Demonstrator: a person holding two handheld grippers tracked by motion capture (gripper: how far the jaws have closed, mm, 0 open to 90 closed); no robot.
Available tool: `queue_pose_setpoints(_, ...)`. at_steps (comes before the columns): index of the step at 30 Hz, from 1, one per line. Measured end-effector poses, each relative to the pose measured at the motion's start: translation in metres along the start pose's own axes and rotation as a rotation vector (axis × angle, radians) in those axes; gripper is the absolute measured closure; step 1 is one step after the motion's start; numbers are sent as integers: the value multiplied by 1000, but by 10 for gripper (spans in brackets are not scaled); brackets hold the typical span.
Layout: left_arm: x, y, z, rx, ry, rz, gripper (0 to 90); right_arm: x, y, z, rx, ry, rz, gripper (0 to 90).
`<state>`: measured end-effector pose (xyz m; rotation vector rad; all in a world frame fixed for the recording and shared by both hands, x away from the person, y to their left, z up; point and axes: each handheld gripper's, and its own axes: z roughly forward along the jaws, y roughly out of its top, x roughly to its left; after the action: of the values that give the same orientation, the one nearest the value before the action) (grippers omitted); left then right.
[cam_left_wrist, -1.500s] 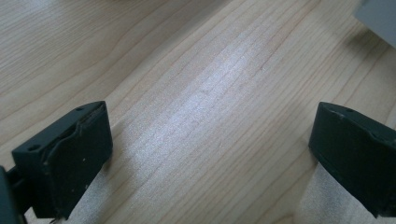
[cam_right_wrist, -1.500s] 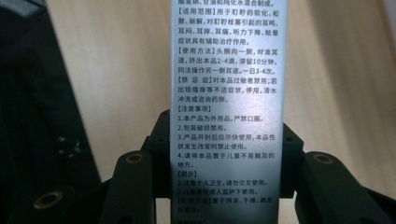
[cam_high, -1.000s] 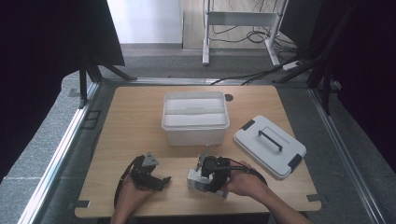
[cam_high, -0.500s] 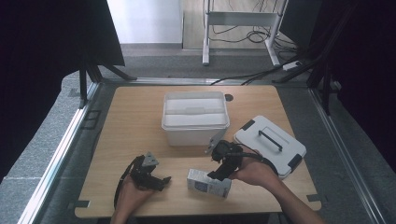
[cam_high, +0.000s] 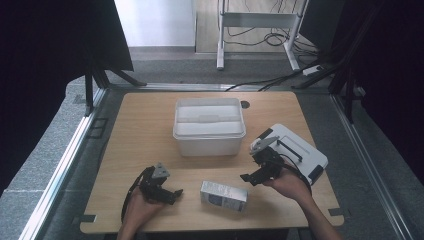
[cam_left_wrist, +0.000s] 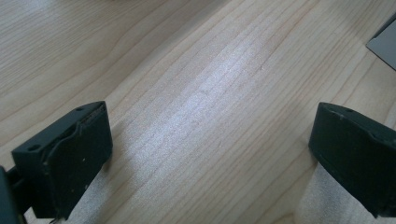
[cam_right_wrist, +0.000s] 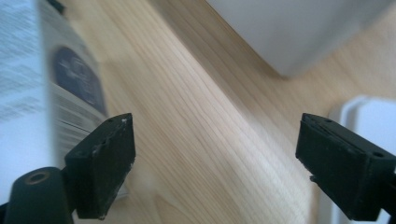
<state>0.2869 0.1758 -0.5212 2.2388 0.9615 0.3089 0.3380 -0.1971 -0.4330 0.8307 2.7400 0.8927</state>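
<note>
The small carton (cam_high: 223, 195) lies flat on the table (cam_high: 150, 130), low and centre in the high view. The right gripper (cam_high: 253, 176) sits just to its right, its jaws having just been opening, nothing between them. The left gripper (cam_high: 172, 194), released too, rests lower left of the carton.

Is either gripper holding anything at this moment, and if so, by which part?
Nothing is held. The right gripper has just opened, bare wood between its jaws, the small box lying apart. The left gripper is open too.
</note>
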Motion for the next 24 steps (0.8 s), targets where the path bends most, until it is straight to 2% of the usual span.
queue_pose_setpoints(3,1,0,0,0,-3,3,0,-7,-21,9,-38,-10,41,89)
queue_pose_setpoints(4,2,1,0,1,-6,7,0,-10,-33,14,-52,-24,60,71)
queue_pose_setpoints(5,2,1,0,1,-6,7,0,-10,-33,14,-52,-24,60,71)
queue_pose_setpoints(6,3,1,0,-1,-10,6,0,-12,-44,20,-67,-46,74,58)
queue_pose_setpoints(12,10,2,-1,6,-21,0,0,-15,-70,31,-116,-94,116,18)
queue_pose_setpoints(16,16,3,-5,-2,-26,-7,0,-15,-80,37,-124,-113,130,7)
queue_pose_setpoints(18,20,4,-8,-4,-30,-7,0,-14,-84,41,-111,-129,116,0)
queue_pose_setpoints(21,27,8,-14,1,-37,12,0,-13,-86,43,-145,-138,120,0)
queue_pose_setpoints(24,31,11,-18,3,-43,25,4,-13,-86,43,-145,-138,121,0)
